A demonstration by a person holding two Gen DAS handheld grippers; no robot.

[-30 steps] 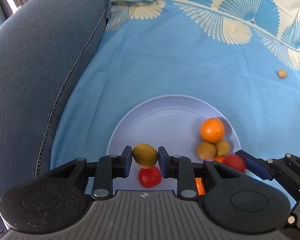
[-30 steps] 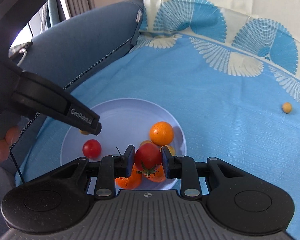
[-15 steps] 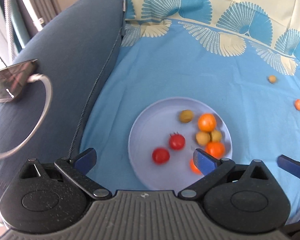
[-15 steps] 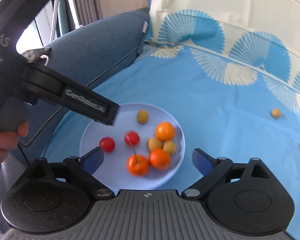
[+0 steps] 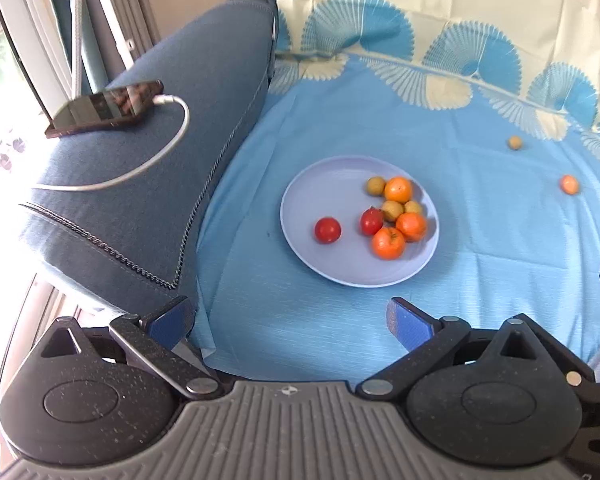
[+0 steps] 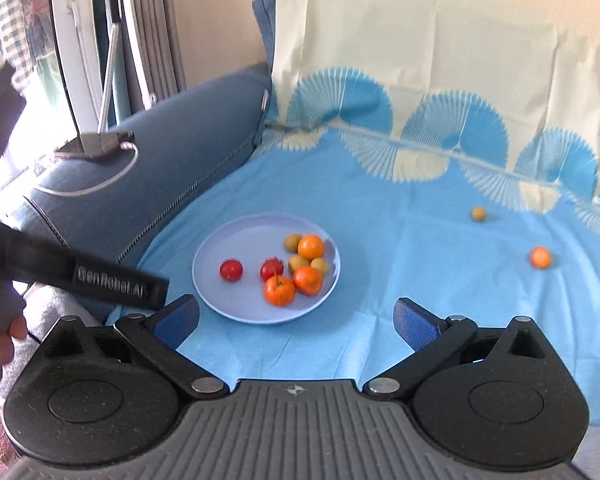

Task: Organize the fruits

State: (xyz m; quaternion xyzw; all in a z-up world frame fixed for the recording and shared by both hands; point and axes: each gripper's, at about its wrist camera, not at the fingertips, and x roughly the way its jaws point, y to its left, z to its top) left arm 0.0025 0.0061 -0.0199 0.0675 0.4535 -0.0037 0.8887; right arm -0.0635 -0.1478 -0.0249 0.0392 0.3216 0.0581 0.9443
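A pale blue plate (image 5: 340, 264) (image 6: 236, 304) lies on the blue cloth and holds two red tomatoes (image 5: 327, 229) (image 6: 231, 270), three oranges (image 5: 388, 243) (image 6: 279, 290) and several small yellow-green fruits (image 5: 376, 185). A small yellow-green fruit (image 5: 515, 143) (image 6: 479, 213) and an orange (image 5: 569, 184) (image 6: 541, 257) lie loose on the cloth to the right. My left gripper (image 5: 292, 318) is open and empty, well back from the plate. My right gripper (image 6: 296, 316) is open and empty, also back from the plate.
A blue sofa arm (image 5: 148, 184) stands left of the plate, with a phone (image 5: 104, 108) and its white cable on it. The patterned cloth (image 6: 440, 152) rises up the backrest behind. The left gripper's body (image 6: 100, 280) crosses the right wrist view at left.
Both grippers opened, dropped a yellow-green fruit and a tomato on the plate, then pulled back and up. The plate now looks smaller and farther away.
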